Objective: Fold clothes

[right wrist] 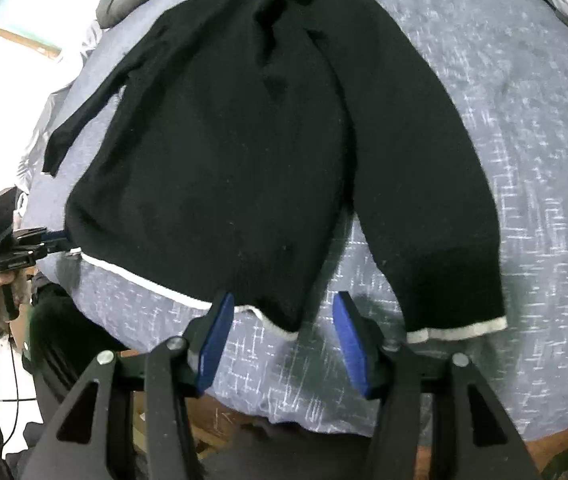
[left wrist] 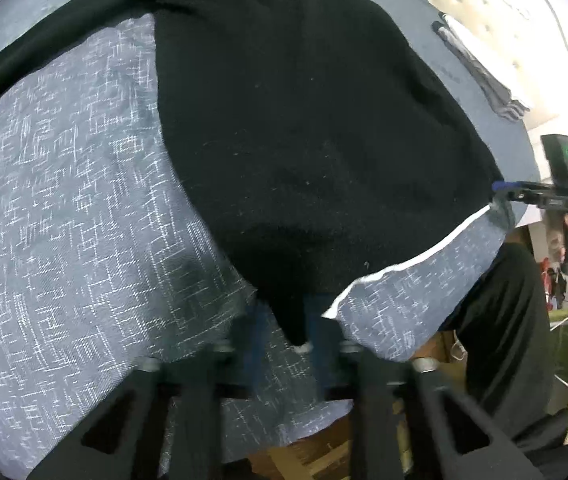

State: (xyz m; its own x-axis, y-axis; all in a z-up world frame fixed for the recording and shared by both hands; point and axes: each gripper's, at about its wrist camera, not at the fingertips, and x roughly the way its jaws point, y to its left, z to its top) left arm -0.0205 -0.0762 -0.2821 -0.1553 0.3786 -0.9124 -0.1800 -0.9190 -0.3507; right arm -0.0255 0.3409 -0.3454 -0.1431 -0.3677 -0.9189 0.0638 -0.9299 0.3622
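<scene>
Early step of the folding, by the look of it: taking hold of the two bottom corners of the black sweater, spread flat on the patterned bed cover ahead of both pairs of jaws.

Left gripper: jaws together, clamped on one hem corner, with black cloth and a bit of white trim hanging just between the fingers. Rather blurred there, so judged with some care.

Right gripper: jaws standing apart, the other hem corner lying between the blue pads but not pressed by them.

Next, probably: close the right jaws on this corner, catching both layers, then lift both corners evenly and carry the hem forward toward the collar. Also mind the sleeve, just outside the right jaw, so as not to drag it.
</scene>
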